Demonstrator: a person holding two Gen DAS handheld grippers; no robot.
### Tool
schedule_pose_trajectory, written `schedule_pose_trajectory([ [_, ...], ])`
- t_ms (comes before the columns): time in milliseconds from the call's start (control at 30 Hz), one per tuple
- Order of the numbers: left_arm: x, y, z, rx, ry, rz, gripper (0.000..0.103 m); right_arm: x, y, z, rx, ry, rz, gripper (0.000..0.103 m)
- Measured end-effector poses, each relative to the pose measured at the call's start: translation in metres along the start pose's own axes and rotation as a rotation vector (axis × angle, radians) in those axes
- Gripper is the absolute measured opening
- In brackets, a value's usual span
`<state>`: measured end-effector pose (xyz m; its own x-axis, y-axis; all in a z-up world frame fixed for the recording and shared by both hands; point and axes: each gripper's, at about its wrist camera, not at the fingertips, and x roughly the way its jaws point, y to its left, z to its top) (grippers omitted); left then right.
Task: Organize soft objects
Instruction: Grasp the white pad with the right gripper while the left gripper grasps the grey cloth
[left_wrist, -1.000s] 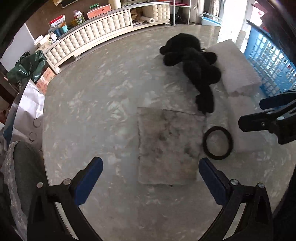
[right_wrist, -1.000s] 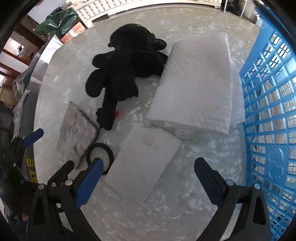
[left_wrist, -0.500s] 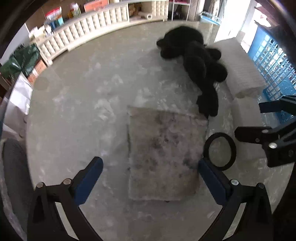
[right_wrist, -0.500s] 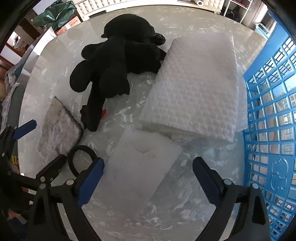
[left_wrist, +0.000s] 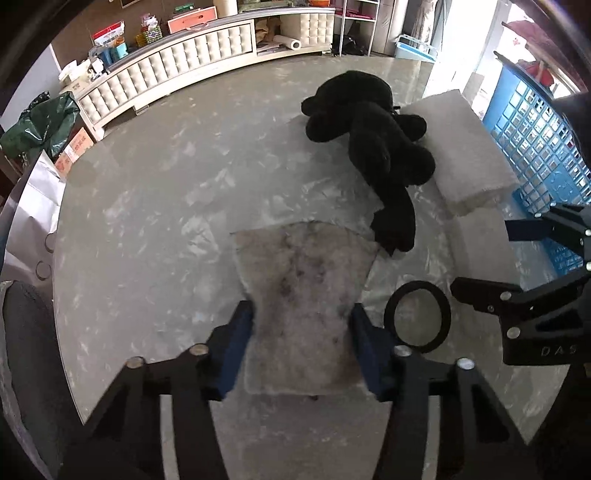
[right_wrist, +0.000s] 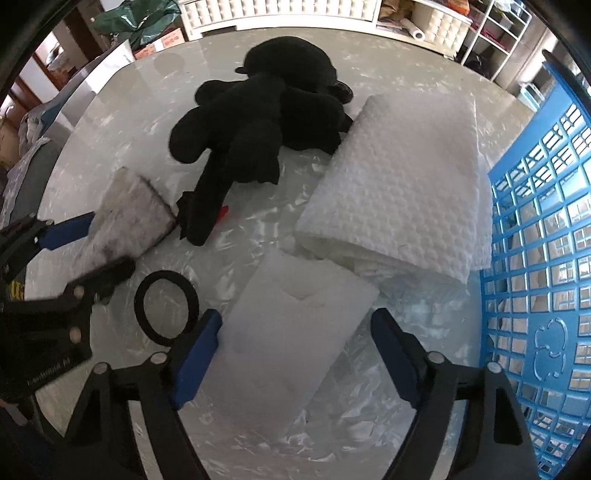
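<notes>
Now left gripper (left_wrist: 301, 325) just closed onto grey pad (left_wrist: 303, 295); right gripper (right_wrist: 295, 343) narrowing, unclamped, astride white sheet (right_wrist: 291, 332).

Grey pad (left_wrist: 303, 295) pinched, black plush (left_wrist: 369, 147) beside

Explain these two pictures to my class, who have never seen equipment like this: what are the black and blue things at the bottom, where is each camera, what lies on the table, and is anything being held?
There is no robot here. A person holds hand-operated tongs in each hand, each with a wide-angle camera looking along its two blue-tipped fingers.

In the left camera's picture, the left tongs have just been closing and now pinch the grey stained cloth, which bunches between them. In the right camera's picture, the right tongs have been closing around the flat white foam sheet but do not yet squeeze it.

Also on the marble table: a black plush toy, a folded white towel, a black ring. A blue basket stands at the right.
</notes>
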<state>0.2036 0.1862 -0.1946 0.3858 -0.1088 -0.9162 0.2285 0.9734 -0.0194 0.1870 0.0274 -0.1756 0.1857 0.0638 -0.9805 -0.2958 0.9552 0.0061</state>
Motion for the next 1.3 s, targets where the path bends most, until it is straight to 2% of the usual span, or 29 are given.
schedule_pose_trajectory([
  [233, -0.006, 0.002, 0.003, -0.036, 0.022, -0.024, 0.019, -0.009, 0.015, -0.017, -0.042, -0.035, 0.000, 0.062],
  [300, -0.012, -0.001, -0.001, -0.041, 0.016, -0.047, 0.018, -0.015, 0.024, -0.013, -0.052, -0.043, 0.006, 0.057],
  [467, -0.017, -0.004, -0.006, -0.043, 0.011, -0.051, 0.017, -0.021, 0.030, -0.019, -0.067, -0.056, 0.028, 0.049],
  [733, -0.045, -0.018, -0.011, -0.086, -0.020, -0.068, 0.017, -0.035, 0.017, -0.036, -0.056, -0.052, 0.078, 0.048],
  [933, -0.082, -0.038, -0.022, -0.136, -0.039, -0.069, 0.017, -0.071, 0.008, -0.053, -0.095, -0.104, 0.107, 0.048],
  [1133, -0.117, -0.067, -0.019, -0.163, -0.041, 0.005, 0.017, -0.113, -0.004, -0.068, -0.148, -0.152, 0.157, 0.048],
  [1300, -0.147, -0.102, -0.012, -0.156, -0.077, 0.037, 0.017, -0.153, -0.017, -0.073, -0.200, -0.210, 0.201, 0.048],
])
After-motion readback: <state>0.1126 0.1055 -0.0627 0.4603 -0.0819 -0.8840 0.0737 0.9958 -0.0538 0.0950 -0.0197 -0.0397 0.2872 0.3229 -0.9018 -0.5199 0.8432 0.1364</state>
